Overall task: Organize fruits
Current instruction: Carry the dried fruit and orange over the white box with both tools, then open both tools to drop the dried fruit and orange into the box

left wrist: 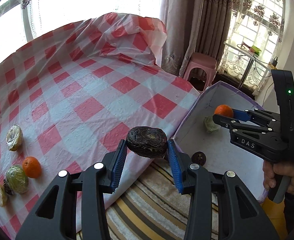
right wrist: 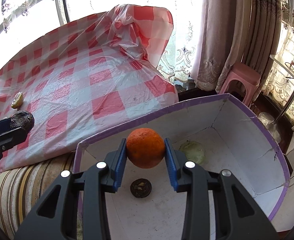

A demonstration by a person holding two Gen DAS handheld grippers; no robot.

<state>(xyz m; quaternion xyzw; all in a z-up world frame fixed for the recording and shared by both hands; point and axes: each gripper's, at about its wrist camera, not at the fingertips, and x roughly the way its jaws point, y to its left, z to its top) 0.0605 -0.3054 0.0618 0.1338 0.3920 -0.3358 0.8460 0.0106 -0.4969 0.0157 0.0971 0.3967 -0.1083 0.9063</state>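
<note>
1. Far left of the checked tablecloth [left wrist: 90,92]: a cluster of fruit is left to move. You have a wrapped pale fruit [left wrist: 14,138], a loose orange [left wrist: 31,167], a wrapped green fruit [left wrist: 17,178], a small dark piece tucked against it, and a wrapped slice [left wrist: 0,193] at the near edge. The orange touches or nearly touches the green one; I cannot tell which.

2. Your left gripper [left wrist: 147,150] is clamped on a dark wrinkled fruit [left wrist: 147,141], held in the air over the near right edge of the cloth, just short of the box. Long axis runs left-right across the pads; the ringed flat face looks back toward the camera and a little up.

3. The white box [right wrist: 207,110] with a purple rim sits right of the table, over the striped rug [right wrist: 26,182]. It already holds two pieces: a dark fruit slice [right wrist: 140,187] lying flat on the near floor, cut face up, and a pale green wrapped piece [right wrist: 193,152] farther right.

4. Your right gripper [right wrist: 145,152] is closed on an orange [right wrist: 145,147], held above the box floor, inside the rim as far as the view shows. It is near round, so no clear long axis; the pads bite its left and right sides.

5. Judgement: roughly a third along. Two pieces are boxed, two are in hand, and about five wait on the cloth.

6. Far right: a pink stool [right wrist: 240,80] and curtains [right wrist: 227,30], not in play.
</note>
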